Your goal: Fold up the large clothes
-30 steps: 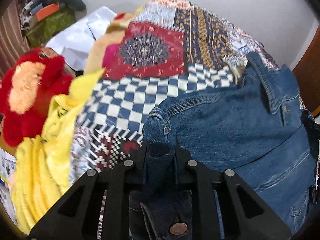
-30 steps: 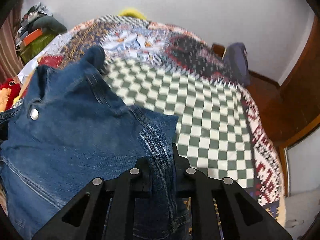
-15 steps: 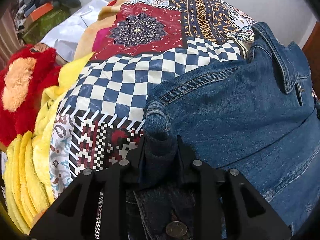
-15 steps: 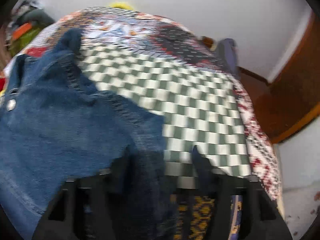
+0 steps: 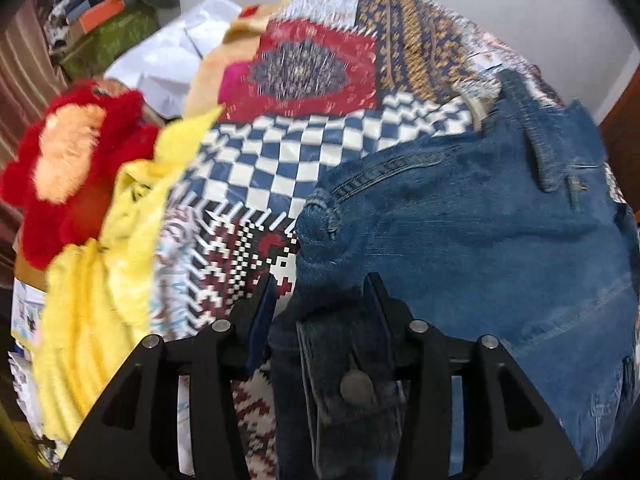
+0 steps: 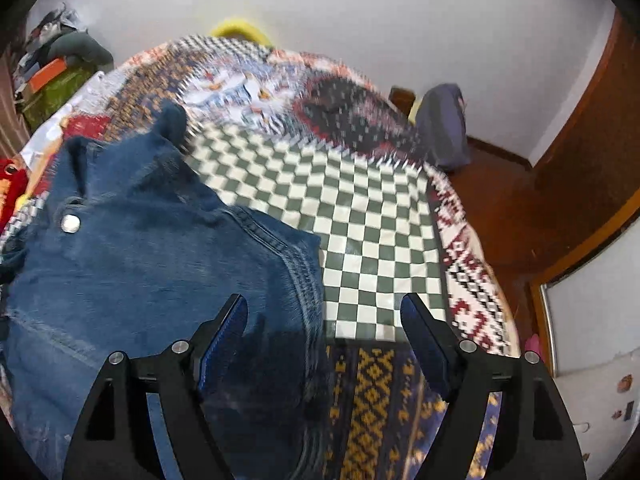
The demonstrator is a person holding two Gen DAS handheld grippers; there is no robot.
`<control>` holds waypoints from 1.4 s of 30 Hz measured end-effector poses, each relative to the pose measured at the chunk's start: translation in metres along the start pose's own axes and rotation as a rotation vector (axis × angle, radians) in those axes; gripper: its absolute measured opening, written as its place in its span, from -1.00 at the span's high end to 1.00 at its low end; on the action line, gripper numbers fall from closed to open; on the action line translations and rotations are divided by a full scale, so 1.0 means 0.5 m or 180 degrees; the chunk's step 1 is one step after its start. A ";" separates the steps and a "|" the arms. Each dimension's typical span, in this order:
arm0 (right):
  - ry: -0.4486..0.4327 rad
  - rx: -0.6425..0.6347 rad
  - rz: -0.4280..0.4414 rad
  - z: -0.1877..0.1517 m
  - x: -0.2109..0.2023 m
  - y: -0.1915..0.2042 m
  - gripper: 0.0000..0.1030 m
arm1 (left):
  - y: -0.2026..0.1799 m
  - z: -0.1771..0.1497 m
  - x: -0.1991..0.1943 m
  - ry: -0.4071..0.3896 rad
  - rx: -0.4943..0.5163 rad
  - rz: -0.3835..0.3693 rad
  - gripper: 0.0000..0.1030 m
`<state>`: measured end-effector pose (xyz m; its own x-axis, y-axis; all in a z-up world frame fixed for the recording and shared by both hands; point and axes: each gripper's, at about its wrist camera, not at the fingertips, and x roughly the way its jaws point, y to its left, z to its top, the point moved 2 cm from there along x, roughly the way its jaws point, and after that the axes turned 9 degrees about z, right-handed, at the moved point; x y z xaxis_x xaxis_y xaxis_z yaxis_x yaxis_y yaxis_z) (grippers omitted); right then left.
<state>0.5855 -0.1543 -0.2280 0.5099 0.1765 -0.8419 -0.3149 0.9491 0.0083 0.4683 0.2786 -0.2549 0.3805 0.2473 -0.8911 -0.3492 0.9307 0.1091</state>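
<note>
garment: blue denim jacket (image 5: 472,216), lies spread on the bed, over the checkered part of the cover; collar end away from both cameras
bed cover: patchwork printed bedspread (image 6: 360,216), checks, red medallion, yellow-on-navy bands; it lies under the jacket
left gripper (image 5: 320,292): black two-finger gripper, jaws opening; a folded dark denim edge with a metal button (image 5: 357,387) lies between the fingers; left pad clear of the cloth, right pad beside it, contact there unclear through blur
right gripper (image 6: 324,312): black, blue pads, jaws spread wide; the jacket's side edge with its stitched seam lies between them, nearer the left finger; pads do not press it
jacket snap: silver round stud (image 6: 70,224) on the jacket front, far from the right gripper, on the jacket's left in that view
left of jacket (left wrist view): yellow fuzzy blanket (image 5: 100,280) at the bed edge, red plush toy with a peach patch (image 5: 68,160) beyond it
beyond the toy: white sheet (image 5: 176,60), pile of boxes and clothes (image 5: 104,12) at the wall
right of bed (right wrist view): brown wooden floor (image 6: 520,208), grey-blue bundle (image 6: 444,128) at the bed's far corner
image quality: motion blur in both views
</note>
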 end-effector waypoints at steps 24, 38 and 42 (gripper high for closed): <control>-0.0094 -0.0564 0.0238 -0.382 -0.365 0.112 -0.50 | -0.003 -0.361 -0.358 -0.0657 0.0365 -0.0315 -0.43; 0.0240 -0.0058 0.0238 -0.591 -0.373 0.067 -0.50 | 0.046 -0.570 -0.267 0.0257 -0.0302 -0.0661 -0.46; 0.0260 0.0242 0.0395 -0.606 -0.366 0.037 -0.50 | 0.023 -0.596 -0.255 0.0353 -0.0246 -0.0687 -0.46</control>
<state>0.2439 -0.2483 -0.2372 0.4030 0.2749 -0.8729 -0.3084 0.9388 0.1532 0.1606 0.1775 -0.2715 0.3585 0.0100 -0.9335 -0.3361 0.9343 -0.1190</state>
